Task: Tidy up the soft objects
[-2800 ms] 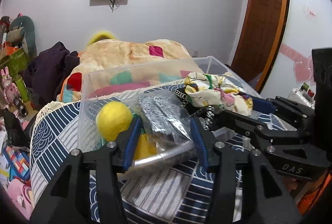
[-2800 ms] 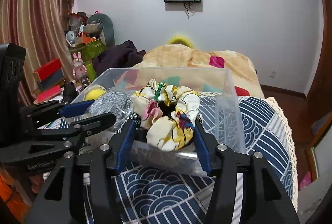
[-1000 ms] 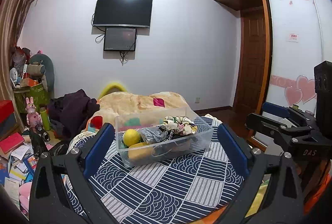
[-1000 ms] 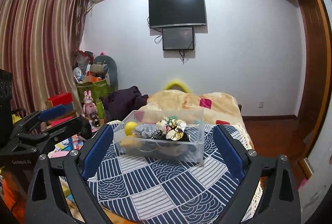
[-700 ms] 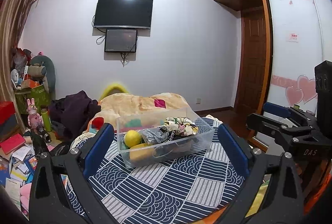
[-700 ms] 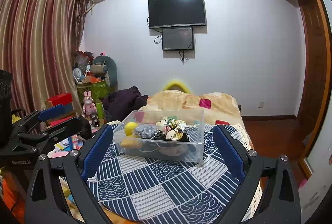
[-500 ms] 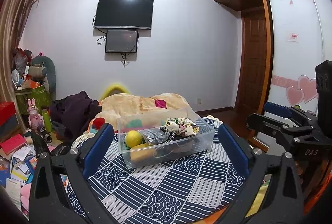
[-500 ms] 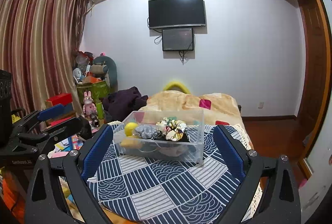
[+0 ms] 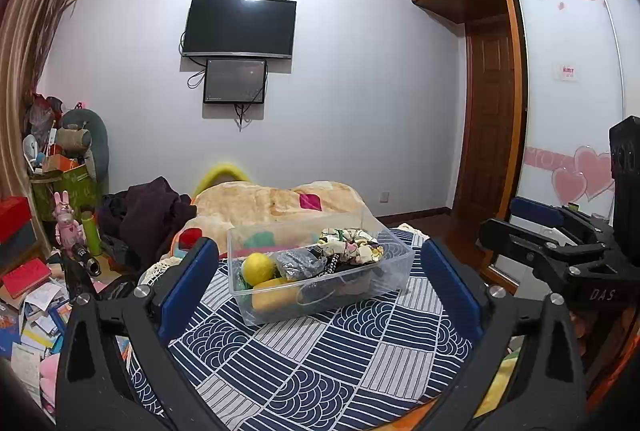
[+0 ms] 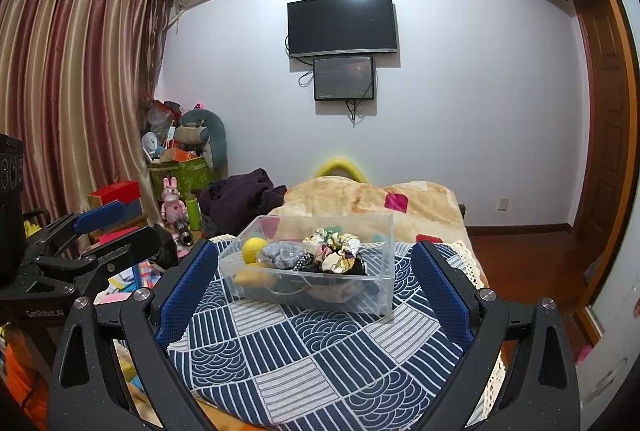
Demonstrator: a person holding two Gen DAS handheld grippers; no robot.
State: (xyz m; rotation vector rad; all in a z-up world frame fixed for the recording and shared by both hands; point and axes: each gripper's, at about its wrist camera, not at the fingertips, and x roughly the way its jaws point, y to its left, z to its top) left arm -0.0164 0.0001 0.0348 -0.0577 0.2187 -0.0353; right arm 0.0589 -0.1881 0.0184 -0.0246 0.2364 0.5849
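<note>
From the left wrist view, the left gripper (image 9: 318,281) stands wide, holding nothing, drawn well back from the clear plastic bin (image 9: 394,269) that sits on the blue-and-white patterned cloth (image 9: 304,359) covering the worktop. Inside the bin lie a yellow ball (image 9: 258,268), a crumpled grey item (image 9: 300,263) and a floral scrunchie (image 9: 352,241) piled on top, with a yellow piece (image 9: 272,297) against the near wall. The right gripper (image 9: 560,251) shows at the right edge, apart from the bin. From the right wrist view, the right gripper (image 10: 316,285) is likewise spread wide and empty, with the bin (image 10: 384,271) framed between its fingers but well ahead of them. The contents look light and squashy; the scrunchie should bunch easily, best pinched across its gathered fabric, while the bin is stiff and probably slick, better taken by its rim.
</note>
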